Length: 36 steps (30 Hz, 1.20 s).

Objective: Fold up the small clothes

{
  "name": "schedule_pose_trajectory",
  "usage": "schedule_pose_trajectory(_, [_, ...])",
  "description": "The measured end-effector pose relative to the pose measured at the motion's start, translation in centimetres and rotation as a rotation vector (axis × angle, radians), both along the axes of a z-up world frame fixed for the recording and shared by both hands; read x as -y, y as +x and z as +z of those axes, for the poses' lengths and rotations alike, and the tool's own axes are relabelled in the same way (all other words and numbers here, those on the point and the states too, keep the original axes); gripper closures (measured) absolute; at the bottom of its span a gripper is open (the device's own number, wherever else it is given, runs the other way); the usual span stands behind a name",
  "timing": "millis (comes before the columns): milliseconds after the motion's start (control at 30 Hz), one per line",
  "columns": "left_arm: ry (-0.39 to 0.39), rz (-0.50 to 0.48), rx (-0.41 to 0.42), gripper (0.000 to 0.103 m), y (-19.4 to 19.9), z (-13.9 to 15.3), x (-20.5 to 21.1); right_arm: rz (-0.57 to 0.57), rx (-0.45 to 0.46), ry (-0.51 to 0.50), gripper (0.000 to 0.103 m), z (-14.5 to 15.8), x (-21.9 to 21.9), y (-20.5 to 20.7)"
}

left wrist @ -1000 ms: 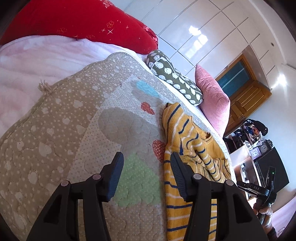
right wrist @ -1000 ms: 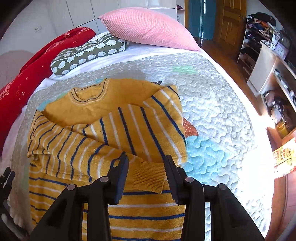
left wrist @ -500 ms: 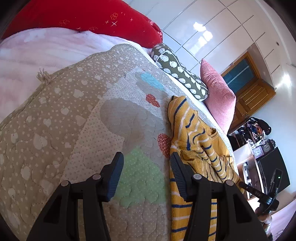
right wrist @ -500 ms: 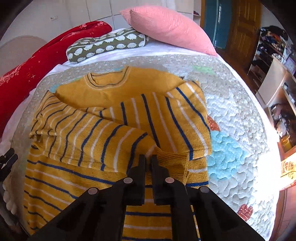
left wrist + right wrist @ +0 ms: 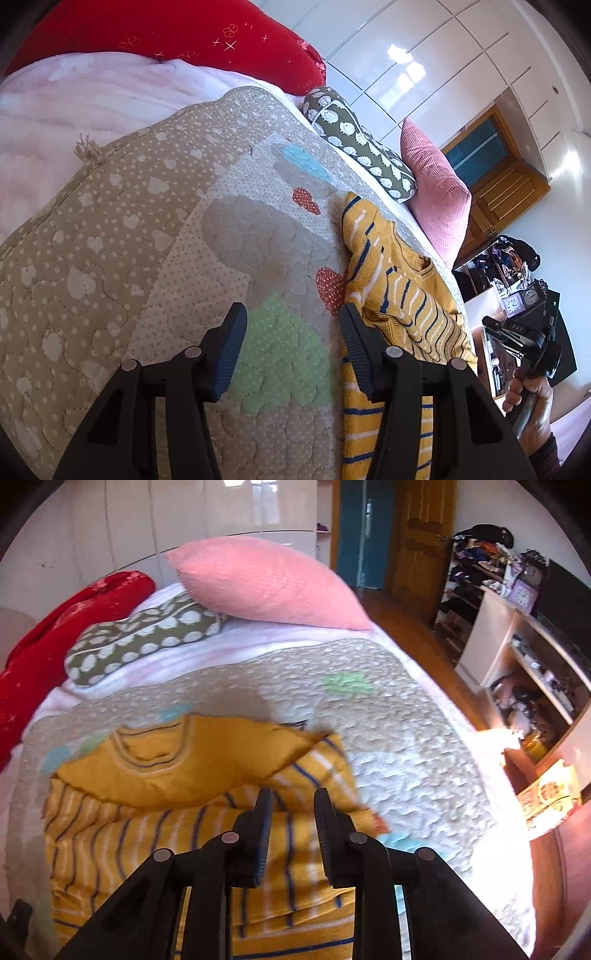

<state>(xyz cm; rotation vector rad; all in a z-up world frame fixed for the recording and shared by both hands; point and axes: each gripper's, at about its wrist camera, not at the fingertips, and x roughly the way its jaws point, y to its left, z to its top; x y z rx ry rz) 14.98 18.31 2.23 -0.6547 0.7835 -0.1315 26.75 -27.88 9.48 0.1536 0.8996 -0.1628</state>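
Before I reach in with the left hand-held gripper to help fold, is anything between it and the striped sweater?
Nothing visible. The left hand-held gripper is open over bare quilt, and the yellow striped sweater lies just beside its right finger.

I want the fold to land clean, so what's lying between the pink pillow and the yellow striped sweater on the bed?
Only bare quilted bedspread and a strip of white sheet, in the right wrist view, separate the pink pillow from the yellow striped sweater.

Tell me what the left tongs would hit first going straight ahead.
Probably the quilt: the open left tongs point at its bare patchwork, with the yellow striped sweater just right of their line. Depth is unclear.
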Motion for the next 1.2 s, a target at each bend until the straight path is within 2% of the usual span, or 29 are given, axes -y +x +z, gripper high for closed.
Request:
schedule_pose_trajectory(100, [-0.015, -0.004, 0.002, 0.052, -0.1, 0.1, -0.1, 0.210, -0.058, 0.081, 0.075, -1.5, -6.7, -1.4])
schedule_pose_trajectory(200, [-0.009, 0.006, 0.008, 0.052, -0.3, 0.2, -0.3, 0.369, -0.066, 0.130, 0.075, -2.1, -13.2, -1.9])
schedule_pose_trajectory(267, [-0.009, 0.018, 0.008, 0.052, -0.4, 0.3, -0.6, 0.424, -0.062, 0.133, 0.076, -3.0, -16.9, -1.5])
schedule_pose_trajectory(333, [-0.009, 0.038, 0.007, 0.052, -0.5, 0.2, -1.1, 0.448, -0.107, 0.173, 0.080, -4.8, -19.7, -0.5])
schedule_pose_trajectory(367, [-0.007, 0.052, 0.006, 0.052, -0.5, 0.2, -1.5, 0.456, -0.145, 0.216, 0.083, -6.2, -21.0, -0.3])
schedule_pose_trajectory(467, [-0.020, 0.090, -0.001, 0.052, -0.6, 0.1, -2.7, 0.532, -0.235, 0.367, 0.083, -8.8, -24.7, -0.6])
schedule_pose_trajectory(533, [-0.030, 0.104, -0.007, 0.052, -0.5, 0.0, -3.4, 0.637, -0.316, 0.492, 0.083, -9.8, -27.1, -1.7])
schedule_pose_trajectory(567, [-0.037, 0.107, -0.011, 0.052, -0.5, -0.2, -3.6, 0.667, -0.326, 0.497, 0.083, -9.8, -28.0, -2.5])
schedule_pose_trajectory(633, [-0.047, 0.109, -0.015, 0.052, -0.6, -0.3, -3.8, 0.715, -0.304, 0.437, 0.083, -9.1, -28.7, -4.1])
schedule_pose_trajectory(733, [-0.029, 0.102, -0.009, 0.052, -0.8, 0.0, -3.2, 0.674, -0.183, 0.358, 0.083, -7.0, -25.6, -6.5])
schedule_pose_trajectory(833, [0.025, 0.088, 0.007, 0.051, -1.2, 0.7, -1.9, 0.515, -0.099, 0.368, 0.082, -5.3, -17.9, -9.1])
schedule_pose_trajectory(933, [0.059, 0.039, 0.012, 0.050, -2.2, 1.4, 0.1, 0.303, -0.060, 0.329, 0.079, -5.0, -8.5, -13.1])
schedule_pose_trajectory(1033, [0.051, -0.016, -0.031, 0.050, -4.6, 1.2, 2.4, 0.118, -0.038, 0.274, 0.076, -5.6, -0.1, -18.2])
schedule_pose_trajectory(1100, [0.020, -0.087, -0.065, 0.049, -6.7, 0.7, 4.4, 0.032, -0.032, 0.263, 0.075, -6.2, 4.2, -21.4])
schedule_pose_trajectory(1200, [0.052, -0.155, -0.119, 0.049, -9.8, -0.1, 7.4, -0.045, -0.017, 0.328, 0.074, -7.5, 8.5, -25.4])
